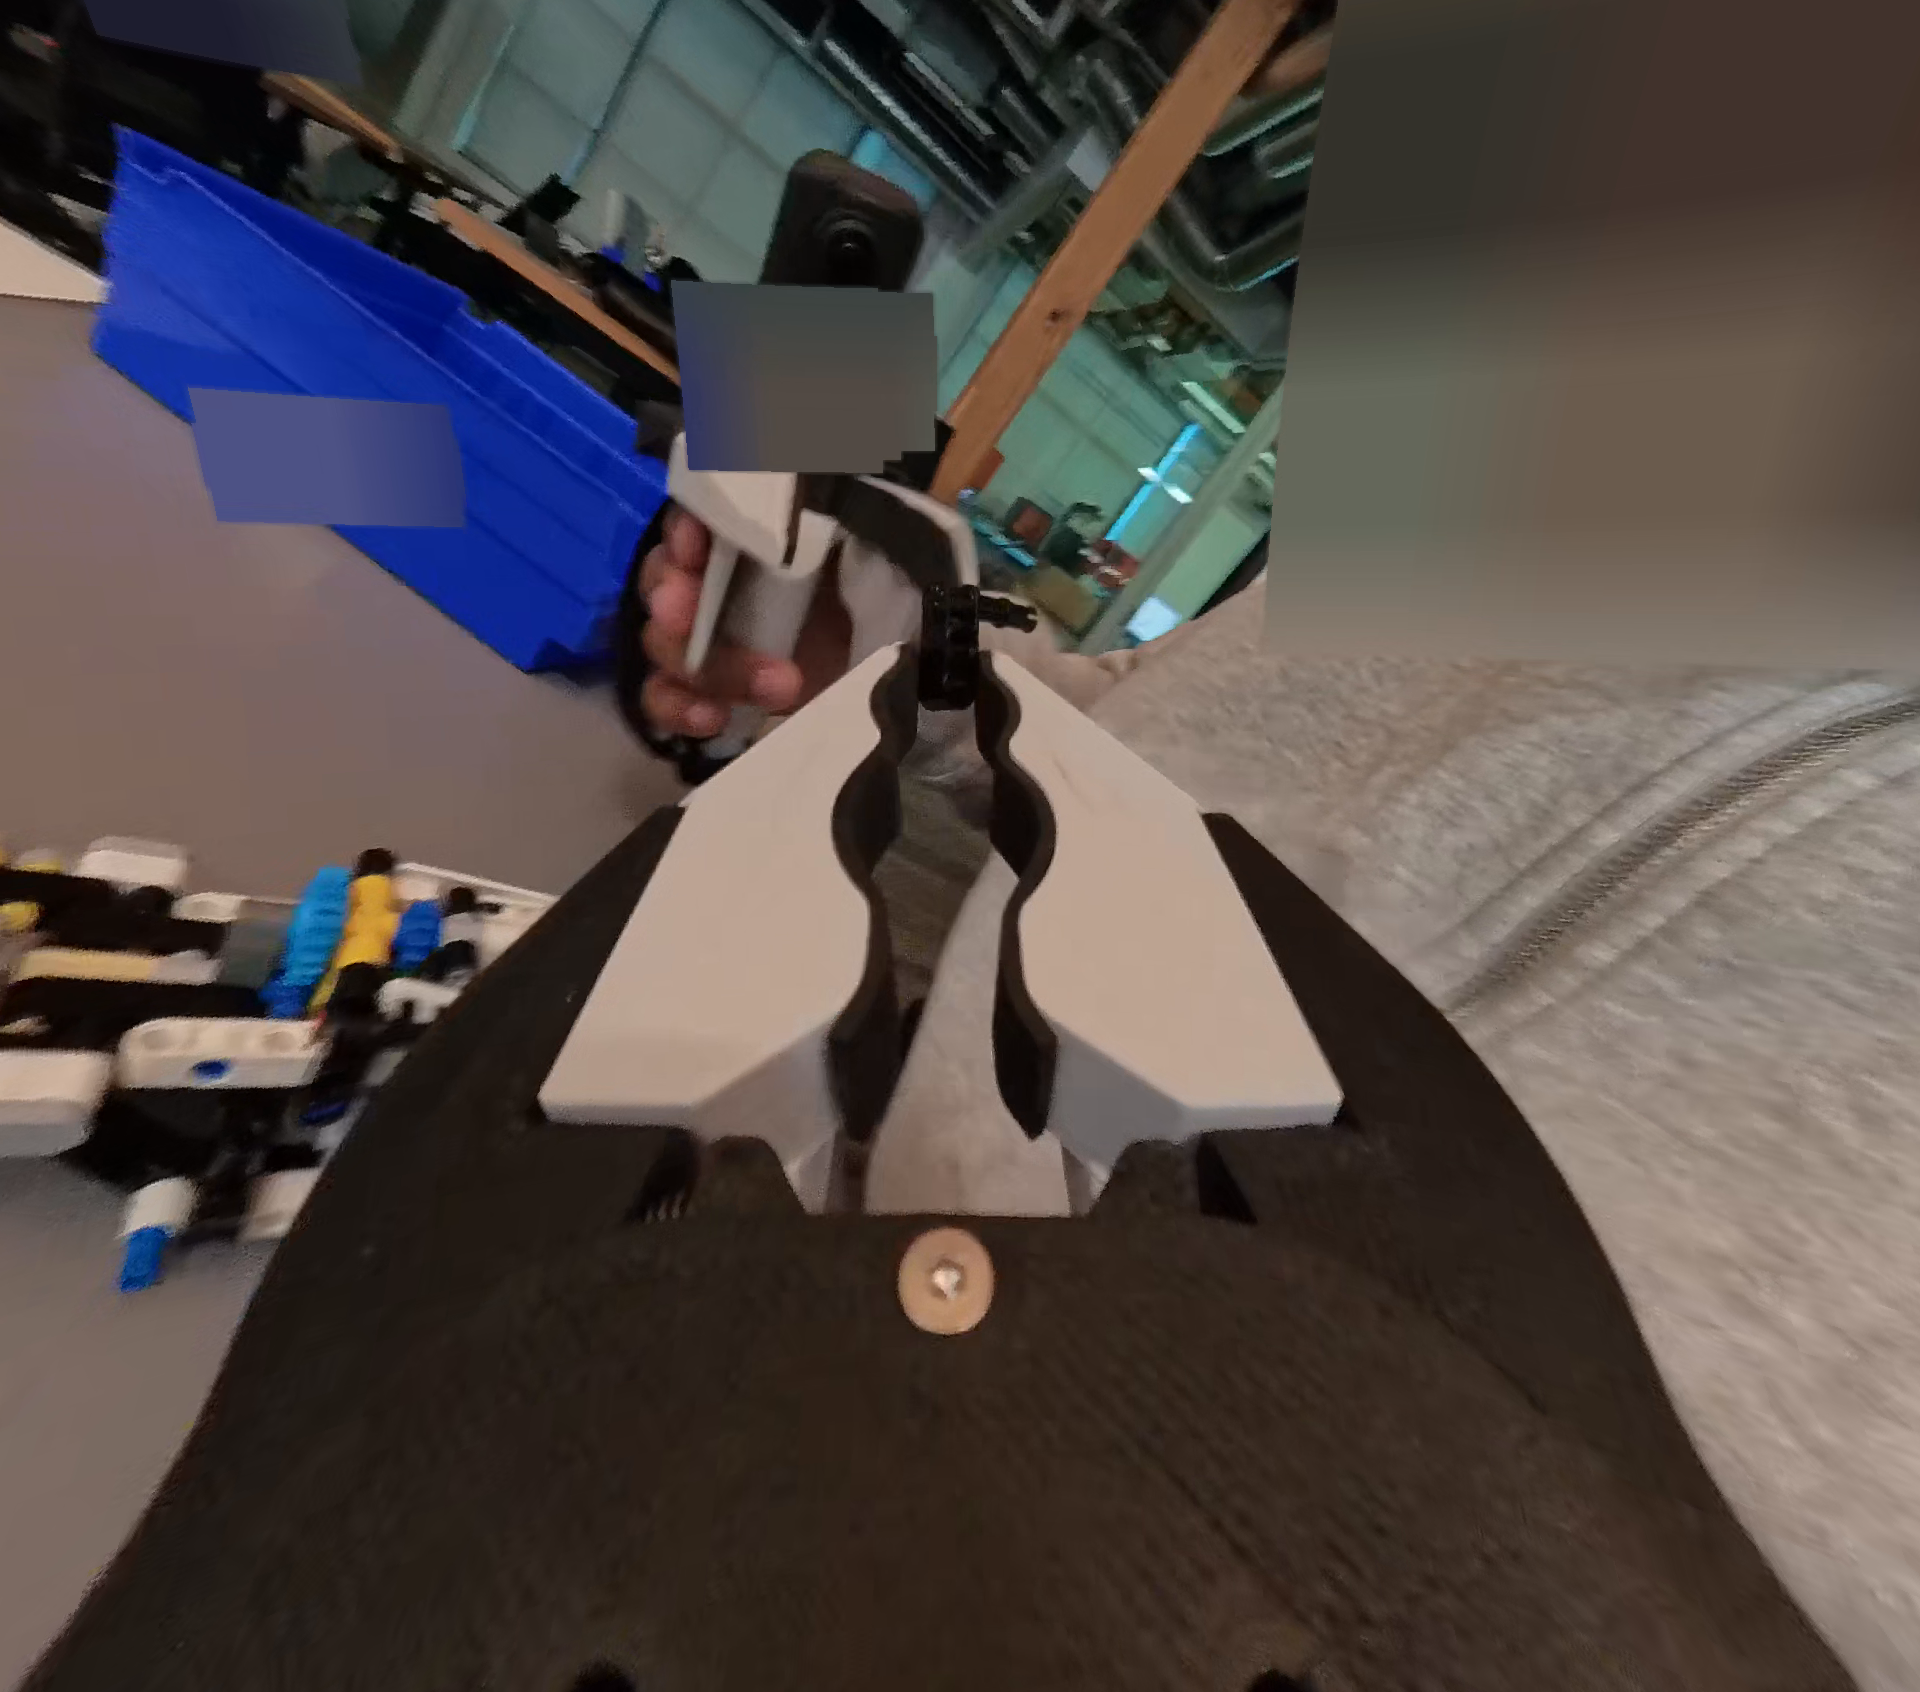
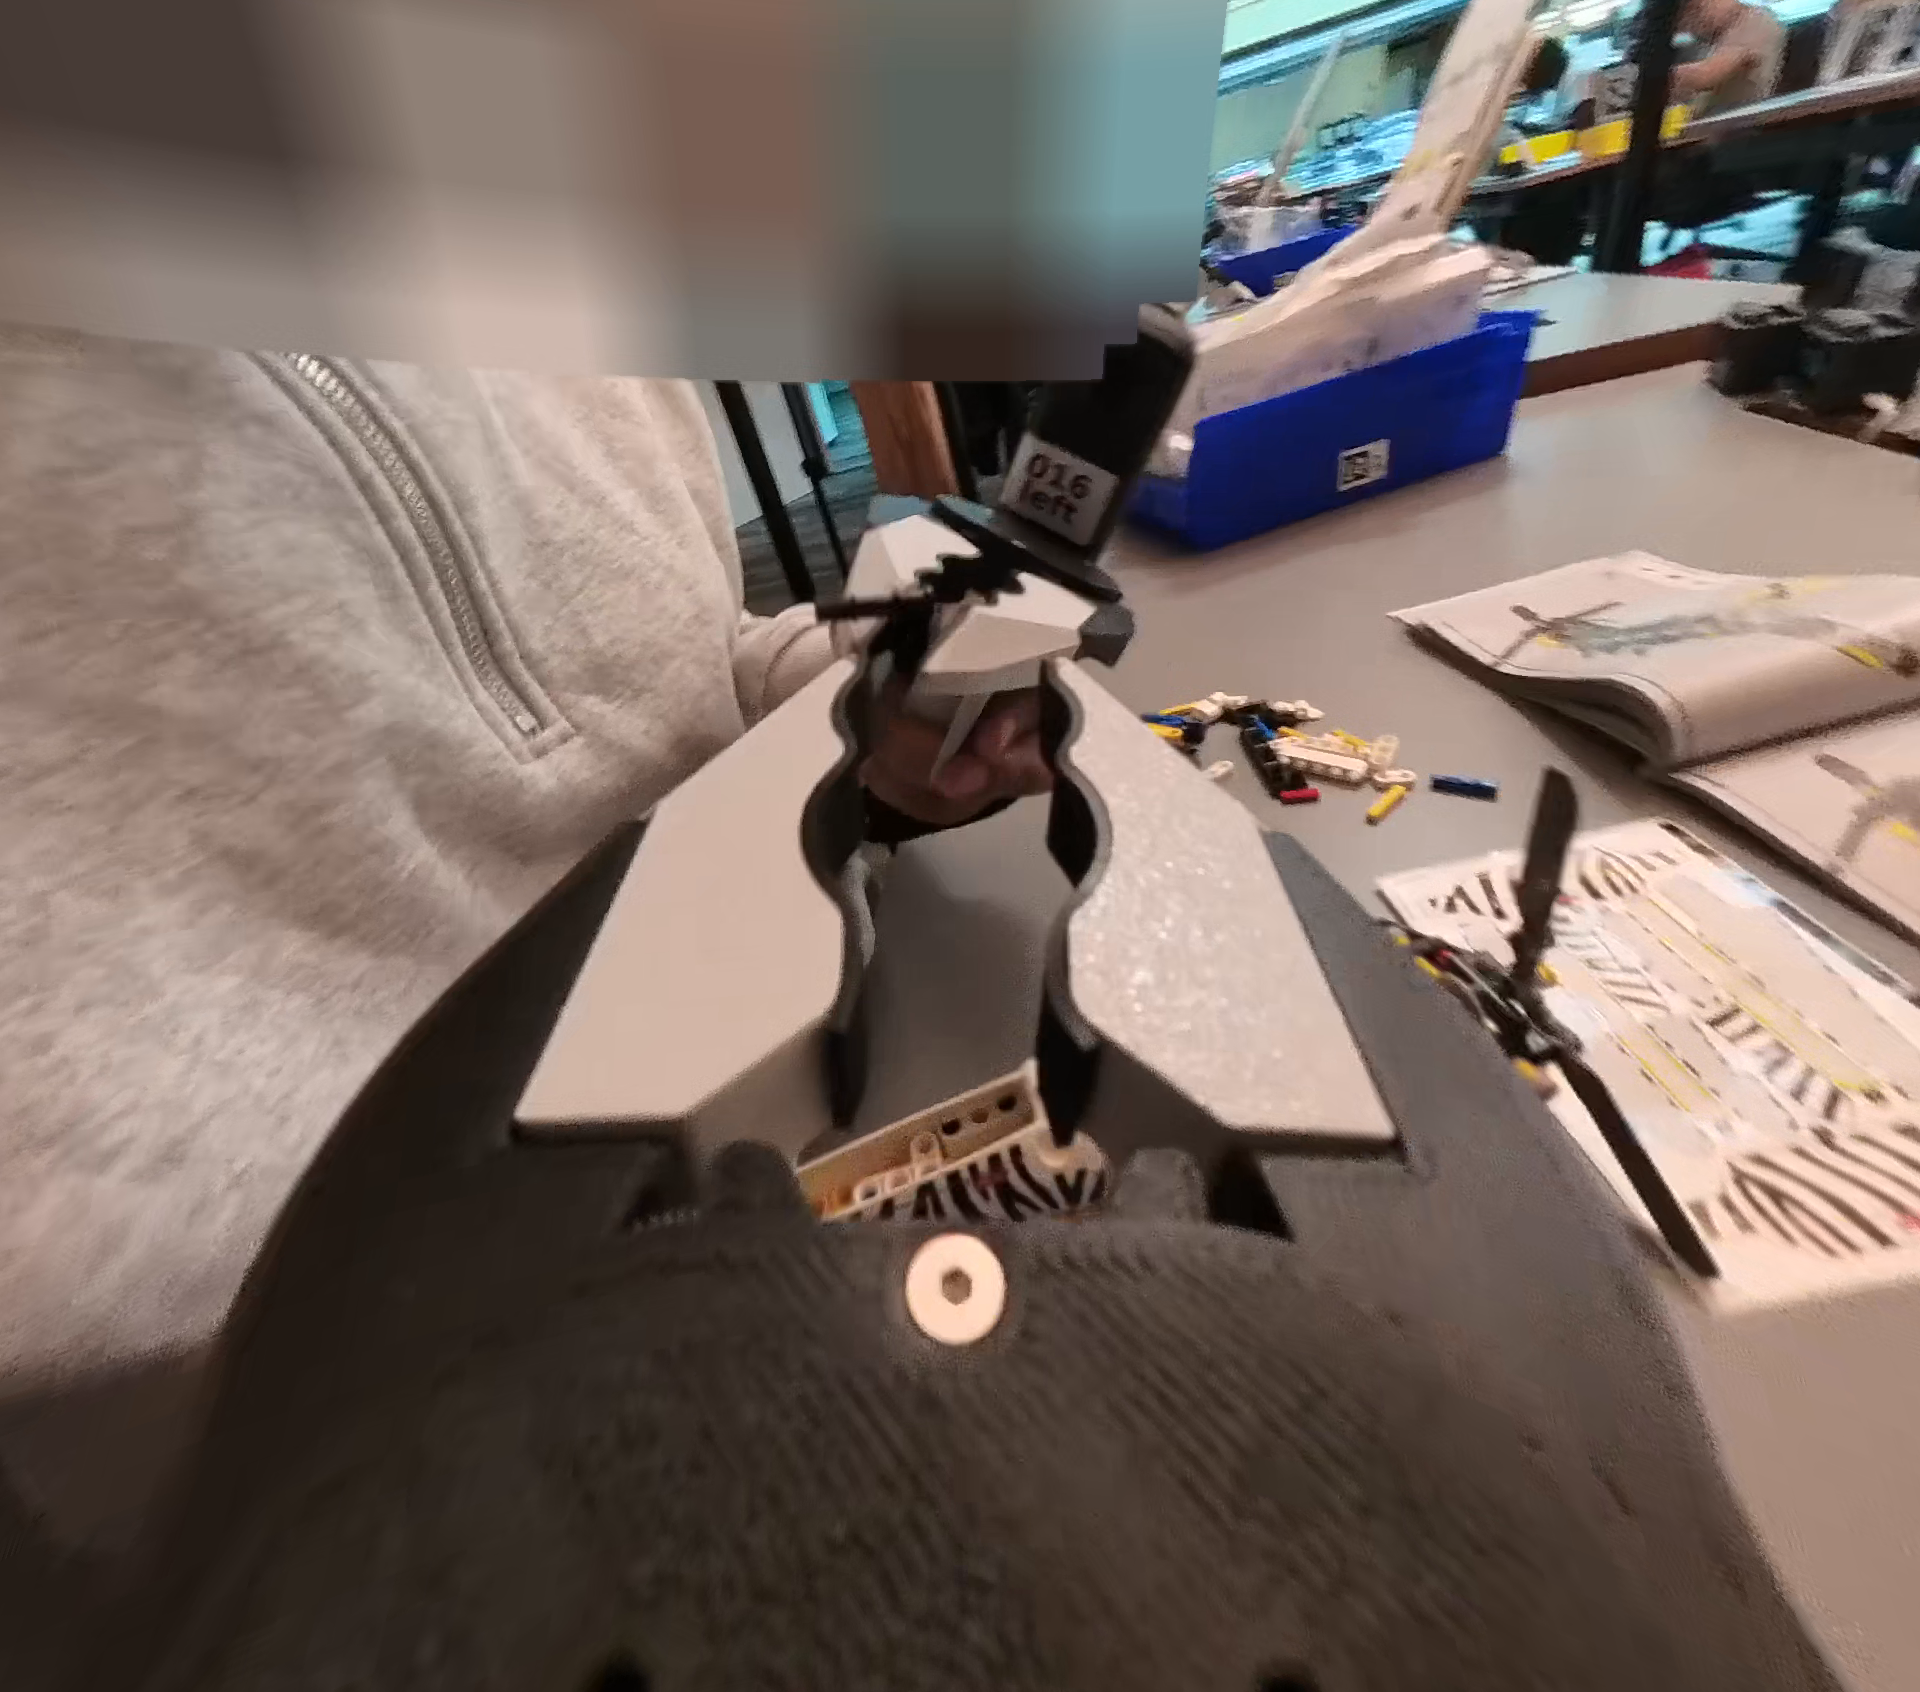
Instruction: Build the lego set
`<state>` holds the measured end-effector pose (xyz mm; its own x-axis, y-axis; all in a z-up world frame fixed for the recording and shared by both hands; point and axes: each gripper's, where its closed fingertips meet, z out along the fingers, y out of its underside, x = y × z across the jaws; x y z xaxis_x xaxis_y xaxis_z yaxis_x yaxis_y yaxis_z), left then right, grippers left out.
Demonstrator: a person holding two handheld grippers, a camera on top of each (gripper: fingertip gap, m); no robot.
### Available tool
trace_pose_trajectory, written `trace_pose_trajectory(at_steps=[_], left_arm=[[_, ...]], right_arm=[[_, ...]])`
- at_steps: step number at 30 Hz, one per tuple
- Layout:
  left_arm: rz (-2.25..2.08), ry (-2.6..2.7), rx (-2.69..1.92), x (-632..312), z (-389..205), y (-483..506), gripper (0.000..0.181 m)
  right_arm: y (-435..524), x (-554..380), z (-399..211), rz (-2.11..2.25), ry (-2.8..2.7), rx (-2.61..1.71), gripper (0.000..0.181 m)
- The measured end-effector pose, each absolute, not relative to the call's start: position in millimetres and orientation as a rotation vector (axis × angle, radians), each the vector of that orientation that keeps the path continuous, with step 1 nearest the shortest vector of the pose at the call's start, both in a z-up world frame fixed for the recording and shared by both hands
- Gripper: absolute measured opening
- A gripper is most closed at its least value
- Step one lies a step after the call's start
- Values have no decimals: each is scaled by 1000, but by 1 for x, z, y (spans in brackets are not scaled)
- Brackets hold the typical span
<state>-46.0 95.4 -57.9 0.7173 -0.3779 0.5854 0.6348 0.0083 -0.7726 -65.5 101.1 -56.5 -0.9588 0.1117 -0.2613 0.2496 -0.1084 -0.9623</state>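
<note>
My left gripper (image 1: 945, 692) is shut on a small black lego piece (image 1: 948, 640) with a thin axle sticking out sideways, held in the air in front of a person's grey sweater. My right gripper (image 2: 961, 686) faces it with its jaws apart, and the black piece (image 2: 894, 619) sits just beyond its left fingertip. The left gripper (image 2: 966, 603) shows close ahead in the right wrist view. The right gripper (image 1: 821, 541), held in a hand, shows in the left wrist view. The lego model (image 1: 208, 998) lies on the table below; its zebra-striped body (image 2: 966, 1169) and black rotor (image 2: 1538, 946) show in the right wrist view.
Loose lego pieces (image 2: 1299, 749) lie scattered on the grey table (image 2: 1351, 624). An open instruction booklet (image 2: 1662, 666) and a striped sticker sheet (image 2: 1714, 1050) lie to the right. A blue bin (image 2: 1340, 437) (image 1: 364, 354) stands at the back. Only a small space, under 4 cm, lies between the two pairs of fingers.
</note>
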Motion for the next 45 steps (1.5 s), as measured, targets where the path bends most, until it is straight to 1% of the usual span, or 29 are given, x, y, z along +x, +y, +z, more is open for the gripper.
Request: trace_pose_trajectory(at_steps=[2, 4, 7, 9, 10, 12, 14, 18, 22, 27, 28, 30, 31, 37, 41, 45], left_arm=[[-672, -257, -1413, -55, -68, 98, 7], [-480, -249, -1520, -63, -83, 101, 7], [-178, -164, -1672, -70, -100, 105, 8], [-54, -122, -1709, -73, -103, 107, 8], [-17, -109, -1710, -74, -103, 107, 8], [19, -93, -1712, -77, -102, 107, 8], [41, -75, -1718, -79, -103, 105, 8], [27, -34, -1724, -78, -105, 105, 8], [-6, -13, -1716, -78, -106, 105, 7], [-54, -18, -1700, -78, -108, 102, 8], [-59, -31, -1701, -80, -109, 101, 11], [-45, -71, -1708, -88, -112, 97, 26], [-44, -89, -1705, -92, -113, 93, 27], [-40, -195, -1823, -116, -143, 80, 9], [-71, -189, -1951, -122, -166, 81, 8], [-201, -162, -1987, -115, -177, 81, 9]], right_arm=[[110, -75, -51, -2221, 1986, 570, 29], [113, -82, -51, -2104, 1919, 761, 24], [108, -89, -51, -2014, 1887, 928, 27], [104, -91, -61, -1961, 2031, 976, 28], [103, -90, -71, -1870, 2140, 1011, 30], [107, -90, -91, -1649, 2354, 1110, 28], [107, -88, -96, -1531, 2468, 1134, 25], [98, -85, -93, -1493, 2478, 1095, 20], [93, -84, -96, -1459, 2428, 1087, 5], [90, -84, -97, -1443, 2388, 1102, 4], [91, -85, -97, -1432, 2387, 1117, 4], [97, -89, -100, -1407, 2393, 1190, 4], [103, -93, -101, -1398, 2398, 1248, 4], [147, -112, -140, -1092, 2549, 1684, 3], [152, -116, -158, -947, 2464, 1883, 3], [151, -115, -171, -808, 2403, 1997, 3]])
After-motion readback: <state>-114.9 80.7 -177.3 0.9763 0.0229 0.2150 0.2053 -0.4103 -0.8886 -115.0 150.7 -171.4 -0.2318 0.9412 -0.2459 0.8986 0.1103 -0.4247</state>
